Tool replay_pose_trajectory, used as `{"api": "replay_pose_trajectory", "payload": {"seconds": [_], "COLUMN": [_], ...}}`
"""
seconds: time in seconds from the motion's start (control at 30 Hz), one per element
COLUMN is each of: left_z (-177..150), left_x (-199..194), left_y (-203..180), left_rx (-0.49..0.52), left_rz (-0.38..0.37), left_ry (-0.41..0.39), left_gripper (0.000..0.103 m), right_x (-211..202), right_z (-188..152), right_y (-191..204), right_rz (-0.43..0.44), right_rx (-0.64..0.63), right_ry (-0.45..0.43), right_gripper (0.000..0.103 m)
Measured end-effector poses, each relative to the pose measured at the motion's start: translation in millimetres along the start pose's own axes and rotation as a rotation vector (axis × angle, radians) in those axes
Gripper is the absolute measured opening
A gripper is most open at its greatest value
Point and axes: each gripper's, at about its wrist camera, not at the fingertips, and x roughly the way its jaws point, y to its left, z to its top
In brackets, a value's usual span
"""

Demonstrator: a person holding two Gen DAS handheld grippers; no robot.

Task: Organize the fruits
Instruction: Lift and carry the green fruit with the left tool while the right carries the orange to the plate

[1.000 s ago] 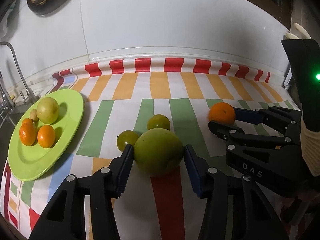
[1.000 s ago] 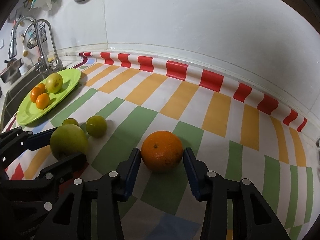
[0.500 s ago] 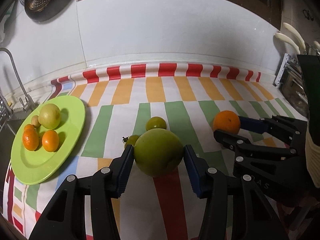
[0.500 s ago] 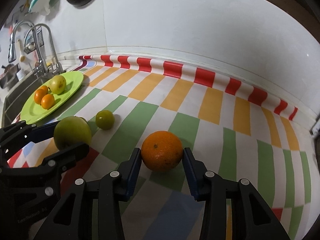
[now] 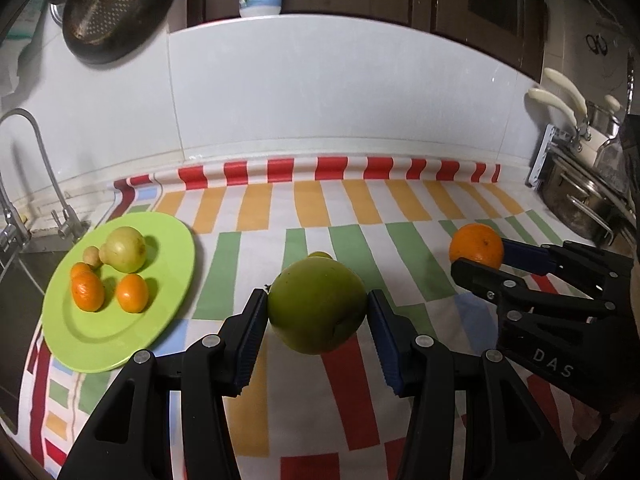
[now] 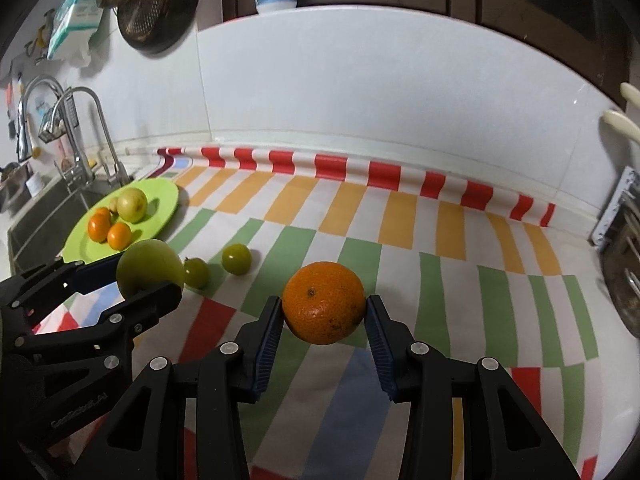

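Note:
My left gripper [image 5: 318,312] is shut on a large green apple [image 5: 318,306] and holds it above the striped cloth; it also shows in the right wrist view [image 6: 150,270]. My right gripper [image 6: 324,310] is shut on an orange [image 6: 324,302], lifted off the cloth; the orange shows in the left wrist view [image 5: 476,246] too. A lime green plate [image 5: 80,344] at the left holds a yellow-green pear-like fruit [image 5: 124,250], tangerines [image 5: 86,290] and a small brown fruit. Two small green fruits [image 6: 237,259] lie on the cloth between the grippers.
A sink with a faucet [image 6: 80,136] lies left of the plate. Steel pots [image 5: 580,196] stand at the right edge. A white tiled wall [image 5: 320,88] backs the counter, with a colander [image 5: 116,4] hanging above.
Both grippers have risen with their fruit, the apple and the orange leaving the cloth. The views have pulled back and up, showing more of the counter.

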Motion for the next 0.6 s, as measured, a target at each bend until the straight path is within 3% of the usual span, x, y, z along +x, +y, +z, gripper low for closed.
{"api": "replay_pose_trajectory", "payload": {"seconds": [0.4, 0.6], "left_z": [-1.8, -5.5], "left_x": [-44.2, -65.2], "left_y": [32.4, 55.2], "left_rx": [-0.011, -0.012], "left_rz": [0.019, 0.007], "left_ry": [-0.075, -0.074], "left_gripper": [0.050, 0.050], "right_x": [-40.0, -55.6], "right_z": [4.9, 6.9], "right_y": [32.6, 56.9], "right_rz": [-0.016, -0.018], "right_rx": [0.043, 0.031], "right_ry": [-0.065, -0.097], "right_gripper": [0.043, 0.043]}}
